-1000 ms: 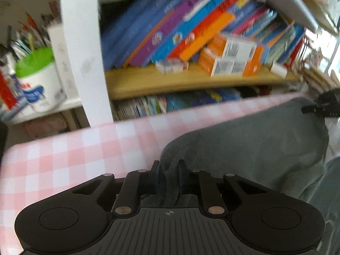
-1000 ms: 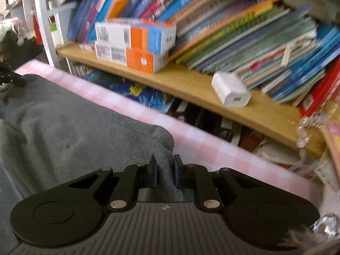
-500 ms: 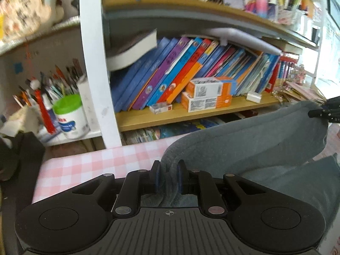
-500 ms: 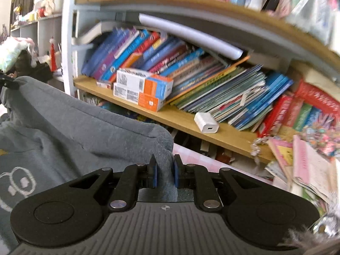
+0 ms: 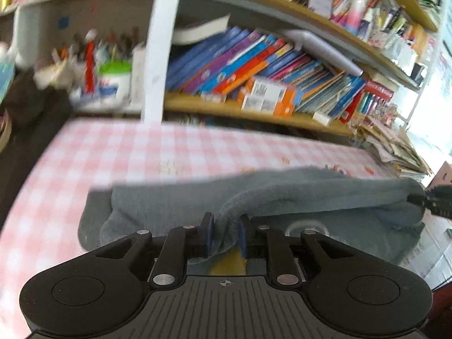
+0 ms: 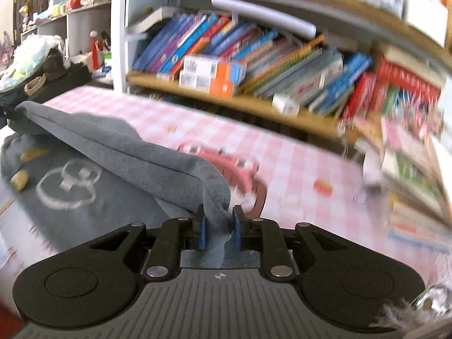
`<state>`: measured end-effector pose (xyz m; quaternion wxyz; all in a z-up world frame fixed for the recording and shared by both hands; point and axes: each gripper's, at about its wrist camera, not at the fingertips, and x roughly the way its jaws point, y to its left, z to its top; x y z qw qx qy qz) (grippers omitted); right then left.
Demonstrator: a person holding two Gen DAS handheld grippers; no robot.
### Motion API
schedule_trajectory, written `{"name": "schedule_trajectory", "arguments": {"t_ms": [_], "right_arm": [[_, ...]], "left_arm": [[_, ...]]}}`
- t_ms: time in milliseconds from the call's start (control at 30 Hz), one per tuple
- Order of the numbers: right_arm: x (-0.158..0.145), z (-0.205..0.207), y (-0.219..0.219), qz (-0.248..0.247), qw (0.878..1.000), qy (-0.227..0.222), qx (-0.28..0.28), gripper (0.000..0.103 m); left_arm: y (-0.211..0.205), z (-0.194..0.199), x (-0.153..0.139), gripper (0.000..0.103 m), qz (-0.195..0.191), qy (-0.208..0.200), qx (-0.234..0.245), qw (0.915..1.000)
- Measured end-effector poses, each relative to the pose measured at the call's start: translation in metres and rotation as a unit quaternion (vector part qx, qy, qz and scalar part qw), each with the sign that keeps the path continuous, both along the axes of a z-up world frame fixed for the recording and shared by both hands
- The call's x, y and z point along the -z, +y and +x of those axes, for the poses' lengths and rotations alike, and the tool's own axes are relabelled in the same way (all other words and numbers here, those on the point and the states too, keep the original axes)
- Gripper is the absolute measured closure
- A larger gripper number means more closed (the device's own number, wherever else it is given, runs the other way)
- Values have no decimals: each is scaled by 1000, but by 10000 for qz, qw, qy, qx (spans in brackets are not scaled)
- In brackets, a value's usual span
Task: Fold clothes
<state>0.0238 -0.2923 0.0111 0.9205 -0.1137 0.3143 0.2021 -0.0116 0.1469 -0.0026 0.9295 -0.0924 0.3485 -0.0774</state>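
Mid first fold: both grippers, left [image 5: 225, 236] and right [image 6: 219, 226], were clamped on the doubled edge of the grey sweater [image 6: 124, 152], jaws nearly closed on cloth, carrying it over the printed front lying on the pink checked table [image 5: 118, 152]. Edge not laid down, further folds left. Pink object [image 6: 243, 169] near right gripper could snag; bookshelf [image 5: 254, 107] behind, clear

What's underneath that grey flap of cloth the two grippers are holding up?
Beneath the raised grey flap lies the rest of the grey garment, with a white ring design and yellow patches showing. The pink checked tablecloth underneath is covered there.
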Motion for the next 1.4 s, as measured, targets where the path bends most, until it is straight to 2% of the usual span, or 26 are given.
{"name": "schedule_trajectory", "arguments": {"t_ms": [67, 233, 367, 433, 500, 567, 633, 733, 767, 833, 867, 1000, 1067, 1100, 1200, 1267, 1333, 1400], "right_arm": [[8, -13, -1, -17, 9998, 185, -6, 79], [23, -39, -7, 206, 9967, 771, 150, 60], [28, -49, -24, 1028, 9828, 1409, 611, 51], [29, -51, -39, 1756, 9637, 1742, 1009, 48], [29, -52, -53, 2536, 9361, 1983, 1413, 45], [33, -52, -67, 3394, 8959, 2176, 1868, 41], [43, -52, -79, 4270, 8395, 2422, 2329, 40], [61, -57, -90, 5026, 7577, 2848, 3036, 40], [64, -60, -91, 5168, 7392, 2926, 3176, 41], [66, -67, -93, 5331, 7153, 3037, 3345, 41], [64, -69, -92, 5345, 7120, 3064, 3369, 41], [52, -74, -89, 5161, 7211, 3272, 3263, 41], [48, -76, -89, 5112, 7232, 3396, 3167, 41], [48, -76, -89, 5134, 7196, 3471, 3132, 41], [54, -80, -83, 5216, 6987, 3766, 3131, 42], [60, -79, -77, 5287, 6856, 3873, 3167, 44], [66, -79, -71, 5415, 6721, 3904, 3205, 44], [72, -81, -70, 5528, 6554, 3901, 3356, 45]], "left_arm": [[-1, -10, 9, 82, 24, 191, -74, 9998], [4, -35, 20, 74, -267, 368, -307, 9985], [14, -56, 20, 56, -662, 325, -690, 9949], [21, -65, 18, 52, -873, 277, -940, 9913], [28, -71, 15, 51, -1125, 211, -1185, 9863], [36, -76, 15, 51, -1459, 180, -1452, 9784], [42, -77, 17, 51, -1718, 183, -1644, 9711], [47, -77, 20, 51, -1932, 233, -1949, 9613], [48, -78, 20, 51, -2000, 257, -2047, 9578], [51, -81, 22, 51, -2132, 278, -2206, 9514], [54, -82, 22, 51, -2202, 289, -2303, 9474], [64, -86, 28, 51, -2680, 342, -2669, 9251], [69, -85, 33, 51, -3002, 347, -2806, 9110], [70, -85, 36, 52, -3145, 353, -2865, 9043], [72, -82, 45, 54, -3550, 354, -3009, 8844], [71, -78, 50, 54, -3747, 349, -3052, 8748], [70, -73, 55, 54, -3849, 401, -3073, 8694], [68, -68, 57, 54, -3828, 483, -3086, 8694]]}}
